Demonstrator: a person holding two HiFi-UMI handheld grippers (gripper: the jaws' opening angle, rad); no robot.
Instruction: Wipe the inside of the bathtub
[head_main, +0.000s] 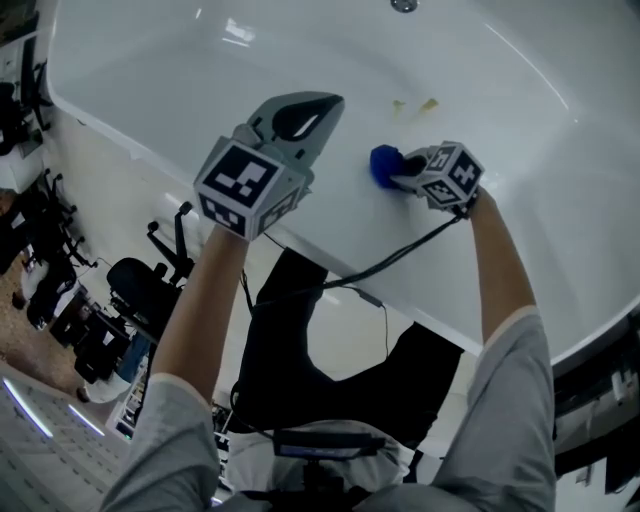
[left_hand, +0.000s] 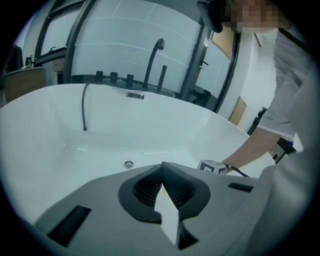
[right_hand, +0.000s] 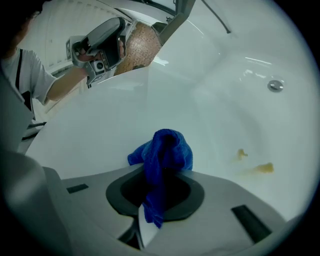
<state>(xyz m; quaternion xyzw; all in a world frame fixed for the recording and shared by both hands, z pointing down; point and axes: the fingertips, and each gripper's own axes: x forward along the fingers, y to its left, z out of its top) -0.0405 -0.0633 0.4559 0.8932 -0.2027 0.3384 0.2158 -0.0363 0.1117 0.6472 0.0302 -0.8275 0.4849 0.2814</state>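
A white bathtub fills the head view. My right gripper is inside it, shut on a blue cloth that bunches out past the jaws. Two yellowish stains sit on the tub wall just beyond the cloth; in the right gripper view the stains lie to the cloth's right, apart from it. My left gripper hovers over the near rim, shut with nothing in it. The drain is at the tub's far end.
A dark tap and knobs stand on the far rim, with a hose hanging into the tub. A cable trails from the right gripper over the near rim. Equipment stands on the floor at left.
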